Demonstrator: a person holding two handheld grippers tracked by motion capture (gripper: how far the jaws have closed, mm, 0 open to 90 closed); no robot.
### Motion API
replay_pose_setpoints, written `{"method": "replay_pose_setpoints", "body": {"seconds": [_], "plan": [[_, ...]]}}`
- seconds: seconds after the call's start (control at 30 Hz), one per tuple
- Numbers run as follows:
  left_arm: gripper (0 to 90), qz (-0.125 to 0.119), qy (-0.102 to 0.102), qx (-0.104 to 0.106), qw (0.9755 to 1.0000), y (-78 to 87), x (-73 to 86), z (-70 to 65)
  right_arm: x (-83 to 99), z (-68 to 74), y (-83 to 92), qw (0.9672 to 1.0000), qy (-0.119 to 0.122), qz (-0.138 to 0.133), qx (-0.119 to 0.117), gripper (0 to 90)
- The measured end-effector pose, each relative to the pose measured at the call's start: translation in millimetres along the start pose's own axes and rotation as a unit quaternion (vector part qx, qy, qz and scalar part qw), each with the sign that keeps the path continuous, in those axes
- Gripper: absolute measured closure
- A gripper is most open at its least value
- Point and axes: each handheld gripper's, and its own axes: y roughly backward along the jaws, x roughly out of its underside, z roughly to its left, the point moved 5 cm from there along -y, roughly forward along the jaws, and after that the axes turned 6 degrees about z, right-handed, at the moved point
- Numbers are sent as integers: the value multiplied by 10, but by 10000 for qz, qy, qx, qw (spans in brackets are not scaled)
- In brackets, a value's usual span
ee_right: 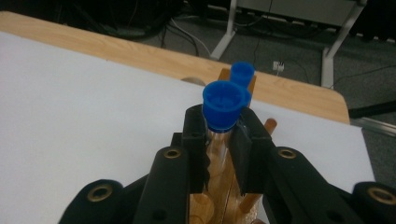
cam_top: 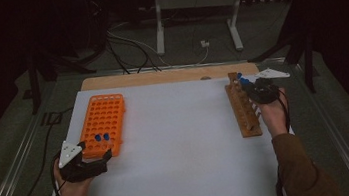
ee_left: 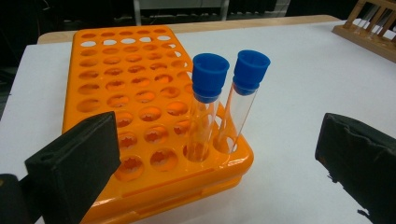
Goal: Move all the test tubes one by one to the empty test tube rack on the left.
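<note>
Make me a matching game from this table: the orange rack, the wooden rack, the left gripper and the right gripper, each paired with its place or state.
Things:
1. orange rack
2. wooden rack
3. left gripper
4. right gripper

Places or states:
A. shut on a blue-capped tube
B. open, jaws on either side of the rack's near corner
C. on the table's right side
D. holds two capped tubes at its near edge

Pairs: 1-D, 2-C, 3-B, 4-A
</note>
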Motion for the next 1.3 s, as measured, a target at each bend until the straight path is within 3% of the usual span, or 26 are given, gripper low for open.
{"method": "replay_pose_setpoints", "body": {"seconds": [0.67,1.0,1.3], "plan": [[8,-9,-13,31,10000,-4,-3,-11,-202,77,317,9989,218,-397,-98,772],[8,-36,-26,30,10000,0,-11,-13,-253,338,380,9970,469,-493,-381,772],[8,-54,-40,39,10000,4,-16,-16,-262,640,338,9942,552,-464,-800,771]]}}
